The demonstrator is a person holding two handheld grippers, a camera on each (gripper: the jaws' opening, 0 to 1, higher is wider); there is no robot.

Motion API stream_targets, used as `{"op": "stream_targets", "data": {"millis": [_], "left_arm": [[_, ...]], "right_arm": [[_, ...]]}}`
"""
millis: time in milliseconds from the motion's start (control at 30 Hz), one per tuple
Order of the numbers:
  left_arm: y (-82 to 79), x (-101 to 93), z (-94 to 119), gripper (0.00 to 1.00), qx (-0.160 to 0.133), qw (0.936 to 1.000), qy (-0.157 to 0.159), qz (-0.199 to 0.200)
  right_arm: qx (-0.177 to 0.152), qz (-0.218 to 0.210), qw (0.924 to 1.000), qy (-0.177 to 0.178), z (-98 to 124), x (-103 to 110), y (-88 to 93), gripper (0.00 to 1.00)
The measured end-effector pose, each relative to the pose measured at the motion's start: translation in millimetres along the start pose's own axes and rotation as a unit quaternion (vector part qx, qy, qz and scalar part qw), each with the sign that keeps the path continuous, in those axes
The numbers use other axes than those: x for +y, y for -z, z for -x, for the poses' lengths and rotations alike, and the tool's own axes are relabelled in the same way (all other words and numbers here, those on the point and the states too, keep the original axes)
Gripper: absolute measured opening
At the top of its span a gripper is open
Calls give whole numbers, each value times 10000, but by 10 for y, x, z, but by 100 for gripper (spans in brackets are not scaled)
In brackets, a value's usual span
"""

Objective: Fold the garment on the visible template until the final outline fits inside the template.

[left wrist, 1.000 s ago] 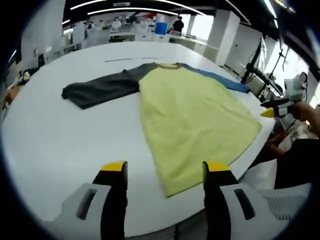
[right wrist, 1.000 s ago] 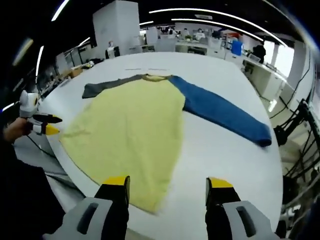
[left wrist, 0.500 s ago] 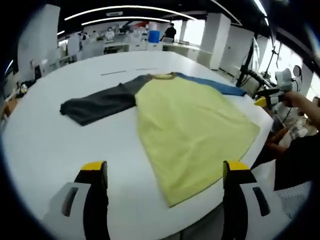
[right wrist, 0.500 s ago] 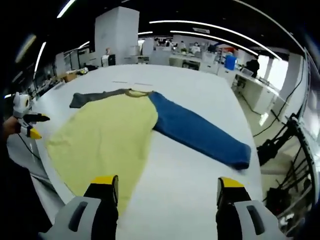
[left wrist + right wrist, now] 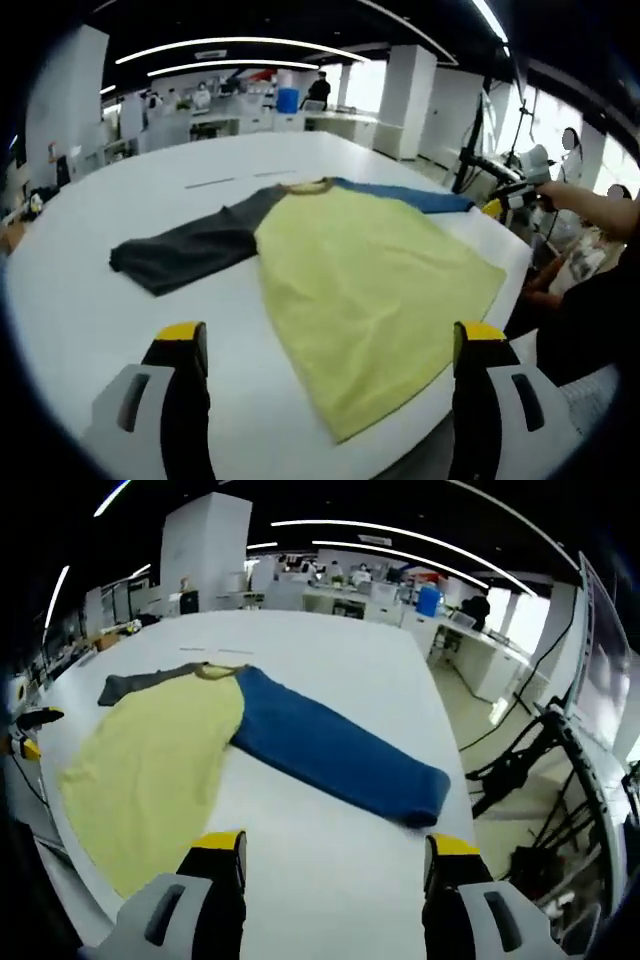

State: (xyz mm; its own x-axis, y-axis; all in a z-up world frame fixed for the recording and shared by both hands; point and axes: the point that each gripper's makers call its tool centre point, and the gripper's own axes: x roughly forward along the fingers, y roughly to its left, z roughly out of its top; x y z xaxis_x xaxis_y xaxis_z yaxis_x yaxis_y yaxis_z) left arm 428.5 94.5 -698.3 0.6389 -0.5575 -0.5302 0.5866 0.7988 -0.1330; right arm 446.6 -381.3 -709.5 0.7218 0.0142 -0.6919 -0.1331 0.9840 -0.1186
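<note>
White table (image 5: 80, 290) holds a yellow shirt (image 5: 370, 285) spread flat, grey sleeve (image 5: 180, 255) and blue sleeve (image 5: 335, 760) outstretched. Left gripper (image 5: 330, 345) and right gripper (image 5: 330, 850) hover with jaws apart, holding nothing.

Open-plan office, curved ceiling light strips (image 5: 230, 48), white pillars (image 5: 205, 550), distant desks (image 5: 350, 598), bright windows (image 5: 365, 85)

A big white table (image 5: 90, 290) held a shirt (image 5: 370, 270) lying flat ahead of both grippers, its sleeves spread out.
</note>
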Motion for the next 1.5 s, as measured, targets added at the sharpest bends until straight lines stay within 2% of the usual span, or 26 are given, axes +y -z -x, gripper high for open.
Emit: {"op": "stream_targets", "data": {"millis": [233, 367, 433, 667, 767, 867, 1033, 1167, 1333, 1400, 1500], "left_arm": [[-73, -59, 4, 99, -70, 9999, 115, -45], [-106, -74, 3, 99, -100, 9998, 144, -95], [-97, -44, 4, 99, -38, 9999, 51, -92], [-192, -31, 22, 99, -221, 9997, 0, -70], [-204, -20, 23, 99, -240, 9997, -30, -60], [-208, -8, 24, 99, -254, 9996, -57, -54], [-195, 5, 22, 99, -217, 9997, -82, -13], [-177, 18, 29, 98, -179, 9998, -130, 2], [-175, 27, 49, 96, -184, 9997, -171, 67], [-165, 28, 60, 96, -148, 9997, -199, 61], [-159, 19, 71, 96, -149, 9996, -224, 83]], "right_arm": [[119, 24, 9998, 134, -50, -174, -29, 59], [193, -459, 9986, 165, -112, -284, -7, 49], [182, -467, 9985, 198, -134, -326, -12, 43], [325, -411, 9973, 509, -269, -551, 52, 33], [239, -443, 9968, 618, -315, -628, 40, 28], [333, -156, 9969, 702, -377, -696, 73, 25], [437, -362, 9955, 754, -481, -758, 180, 19], [332, -590, 9941, 847, -530, -825, 192, 13], [278, -792, 9931, 818, -561, -804, 196, 7], [274, -803, 9927, 853, -556, -795, 189, 5], [345, -602, 9924, 1013, -542, -813, 192, 0]]}}
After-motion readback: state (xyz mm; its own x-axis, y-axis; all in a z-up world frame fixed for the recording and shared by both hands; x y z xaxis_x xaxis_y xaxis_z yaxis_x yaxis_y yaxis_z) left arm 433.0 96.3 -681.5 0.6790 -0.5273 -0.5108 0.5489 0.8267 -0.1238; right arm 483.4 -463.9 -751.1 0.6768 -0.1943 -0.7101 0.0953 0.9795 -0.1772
